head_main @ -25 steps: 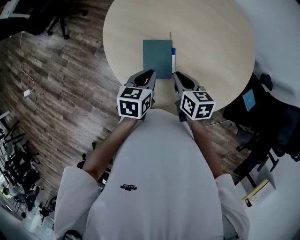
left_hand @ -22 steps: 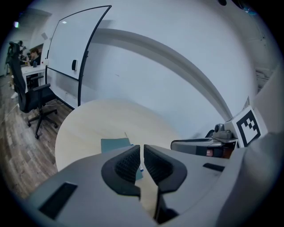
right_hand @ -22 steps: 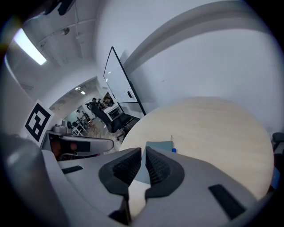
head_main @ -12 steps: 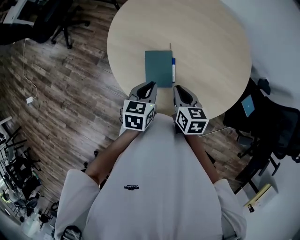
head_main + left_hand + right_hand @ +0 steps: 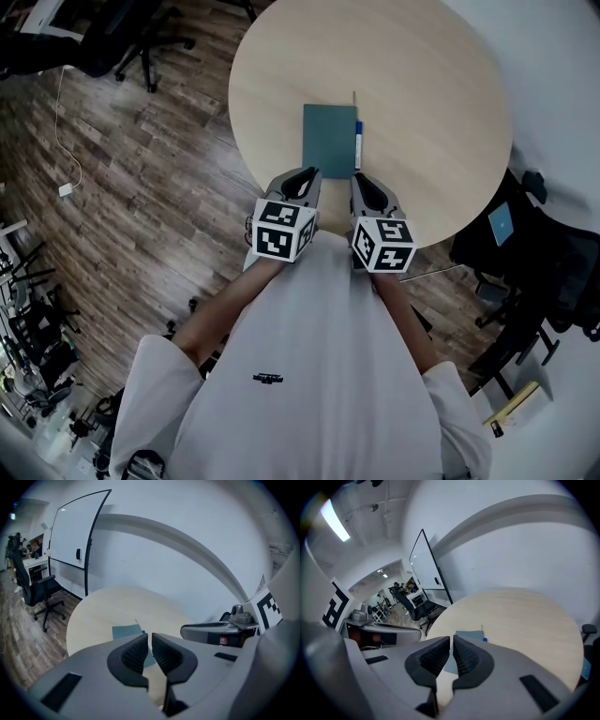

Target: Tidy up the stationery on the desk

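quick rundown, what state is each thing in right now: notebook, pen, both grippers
notebook: closed, lying flat on the table
pen: lying flat along the notebook's right edge, blue end pointing away from the person
left gripper: shut, nothing between its jaws, held off the notebook's near edge
right gripper: shut, nothing between its jaws, held near the table's near edge

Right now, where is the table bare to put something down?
The table is bare left of the teal notebook, right of the pen, and across the far side. Crowded only at the near edge, by the left gripper and right gripper.
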`<state>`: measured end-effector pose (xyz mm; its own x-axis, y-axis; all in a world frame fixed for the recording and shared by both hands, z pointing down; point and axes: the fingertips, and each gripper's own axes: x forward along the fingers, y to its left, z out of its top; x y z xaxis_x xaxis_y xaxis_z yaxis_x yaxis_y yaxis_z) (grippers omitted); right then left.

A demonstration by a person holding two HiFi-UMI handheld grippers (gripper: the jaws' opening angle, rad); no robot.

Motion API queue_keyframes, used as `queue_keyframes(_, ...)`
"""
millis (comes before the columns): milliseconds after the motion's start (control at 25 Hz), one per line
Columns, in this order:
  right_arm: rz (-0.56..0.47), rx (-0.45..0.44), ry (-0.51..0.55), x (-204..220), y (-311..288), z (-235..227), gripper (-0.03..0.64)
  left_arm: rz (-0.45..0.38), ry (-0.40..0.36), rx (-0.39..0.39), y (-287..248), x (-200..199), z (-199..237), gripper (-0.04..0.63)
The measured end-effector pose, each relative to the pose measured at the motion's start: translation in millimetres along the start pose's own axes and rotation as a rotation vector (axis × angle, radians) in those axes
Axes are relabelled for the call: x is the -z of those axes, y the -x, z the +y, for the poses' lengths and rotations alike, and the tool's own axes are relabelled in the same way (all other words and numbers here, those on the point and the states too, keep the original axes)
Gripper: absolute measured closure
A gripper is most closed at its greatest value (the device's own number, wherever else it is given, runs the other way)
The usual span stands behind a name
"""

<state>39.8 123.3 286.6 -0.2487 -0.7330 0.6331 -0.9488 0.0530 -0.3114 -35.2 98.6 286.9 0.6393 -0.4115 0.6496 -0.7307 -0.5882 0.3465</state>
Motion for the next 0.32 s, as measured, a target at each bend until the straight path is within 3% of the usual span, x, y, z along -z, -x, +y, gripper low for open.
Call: queue_keyframes(320, 0.000, 0.010, 0.016, 5.0, 8.4, 6.5, 0.568, 0.001, 0.010, -0.004, 11.1, 9.5, -2.7, 0.555)
